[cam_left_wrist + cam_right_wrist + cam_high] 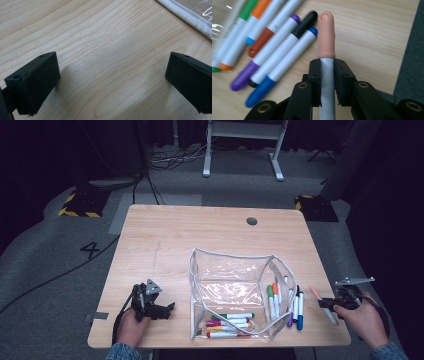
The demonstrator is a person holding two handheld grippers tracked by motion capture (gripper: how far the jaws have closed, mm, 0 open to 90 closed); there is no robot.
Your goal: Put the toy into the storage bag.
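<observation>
Clear plastic pouch (227, 285) stands open at the table's (165, 235) near middle, several markers already inside; more markers (285, 302) lie in a row just right of it. Farther right, the right gripper (327, 306) is clamped on a peach-capped marker (326, 35), its long axis running along the jaws, cap pointing far and slightly left, so the pouch mouth lies to the left. That hand sits near the right edge. Left of the pouch, the left gripper (167, 307) rests spread wide, holding nothing.
</observation>
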